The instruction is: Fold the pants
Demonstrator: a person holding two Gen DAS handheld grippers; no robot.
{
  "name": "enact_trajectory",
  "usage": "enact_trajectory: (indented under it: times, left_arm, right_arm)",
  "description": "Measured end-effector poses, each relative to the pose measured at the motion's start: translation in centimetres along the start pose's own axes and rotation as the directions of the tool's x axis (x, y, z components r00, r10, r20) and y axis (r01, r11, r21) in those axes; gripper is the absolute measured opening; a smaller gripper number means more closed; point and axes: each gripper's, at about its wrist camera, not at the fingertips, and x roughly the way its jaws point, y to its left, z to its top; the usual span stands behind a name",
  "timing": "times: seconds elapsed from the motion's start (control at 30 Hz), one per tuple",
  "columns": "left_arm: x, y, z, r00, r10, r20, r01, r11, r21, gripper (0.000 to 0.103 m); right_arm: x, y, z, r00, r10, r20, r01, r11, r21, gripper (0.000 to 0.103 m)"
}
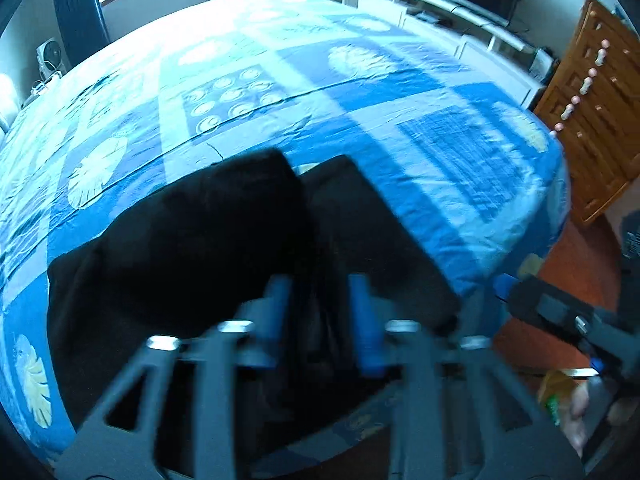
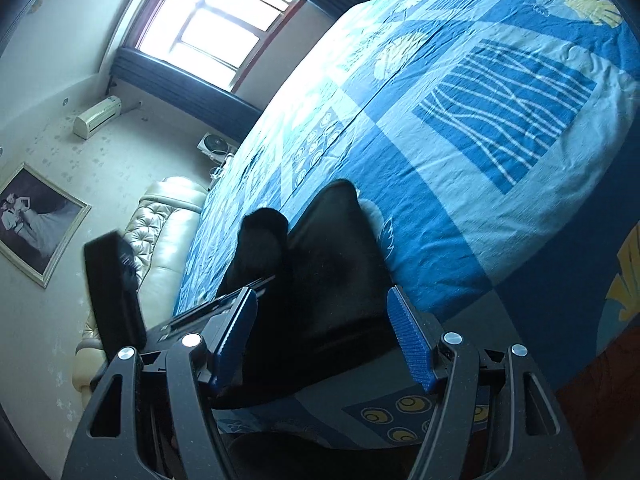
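step: fold black pants (image 1: 192, 240) on bed (image 1: 440, 152) | my left gripper (image 1: 324, 312) apart, right gripper (image 2: 324, 340) apart | advice: pinch edge at 12 o'clock, keep both layers even

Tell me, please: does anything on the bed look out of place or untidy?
Nothing is spilled or damaged. Only the black pants look untidy: they lie bunched near the edge of the blue bedsheet, the legs not lined up. Both grippers are open.

Each hand-held gripper (image 2: 322, 336): black frame, seemingly ribbed blue pads (image 2: 410, 342), silver screws.
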Motion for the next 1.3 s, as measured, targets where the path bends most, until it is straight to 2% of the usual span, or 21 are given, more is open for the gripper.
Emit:
enact_trajectory:
  times: [0.13,0.17,0.23,0.3,0.4,0.5,0.63,0.83,0.87,0.93,1.0,1.17,1.3]
  left_arm:
    - [-4.1,1.1,-1.2,0.992,-0.060,0.109,0.063,0.998,-0.022,0.068]
    - [-4.9,1.5,-1.5,0.990,-0.058,0.127,0.062,0.998,-0.029,0.075]
    - [-7.0,3.2,-2.4,0.982,-0.054,0.180,0.064,0.997,-0.052,0.080]
    - [-8.9,5.5,-3.6,0.974,-0.020,0.225,0.038,0.996,-0.078,0.083]
    - [-11.1,9.6,-6.2,0.957,0.107,0.270,-0.078,0.990,-0.118,0.084]
    - [-12.2,12.8,-8.2,0.948,0.169,0.270,-0.127,0.978,-0.166,0.084]
    - [-12.4,17.5,-11.1,0.955,0.199,0.221,-0.137,0.954,-0.267,0.084]
    - [-12.0,22.4,-14.9,0.971,0.171,0.167,-0.085,0.901,-0.426,0.084]
    - [-12.0,22.8,-15.4,0.972,0.168,0.164,-0.080,0.894,-0.440,0.084]
    - [-11.8,23.5,-16.2,0.974,0.163,0.156,-0.075,0.886,-0.457,0.084]
    - [-11.5,23.8,-16.7,0.976,0.156,0.151,-0.071,0.885,-0.460,0.084]
    - [-11.3,23.8,-17.0,0.979,0.135,0.154,-0.049,0.886,-0.462,0.084]
    - [-10.8,22.8,-16.2,0.980,0.116,0.160,-0.033,0.894,-0.446,0.084]
  right_arm:
    - [-0.6,0.2,0.0,1.000,-0.007,0.003,0.007,1.000,-0.010,0.067]
    - [-0.6,0.4,0.0,1.000,-0.009,-0.003,0.009,1.000,-0.014,0.067]
    - [-0.3,0.7,0.0,1.000,-0.003,-0.012,0.003,1.000,-0.016,0.067]
    - [0.4,1.3,0.1,1.000,0.006,-0.030,-0.007,1.000,-0.022,0.067]
    - [1.9,2.6,0.3,0.998,0.006,-0.070,-0.010,0.998,-0.054,0.067]
    - [4.5,4.4,0.5,0.992,-0.007,-0.123,-0.006,0.994,-0.109,0.067]
    - [8.5,5.5,0.9,0.979,-0.037,-0.199,0.013,0.992,-0.122,0.067]
    - [12.9,6.4,0.2,0.952,-0.061,-0.301,0.022,0.991,-0.133,0.067]
    - [13.4,6.7,0.0,0.947,-0.061,-0.316,0.018,0.990,-0.138,0.064]
    - [14.4,7.1,-0.5,0.934,-0.086,-0.347,0.036,0.988,-0.149,0.032]
    - [14.8,7.7,-1.1,0.927,-0.132,-0.350,0.066,0.979,-0.193,0.018]
    - [11.1,10.1,0.0,0.962,-0.076,-0.263,0.016,0.975,-0.223,0.012]
    - [8.4,10.9,0.9,0.977,-0.084,-0.198,0.028,0.963,-0.267,0.012]
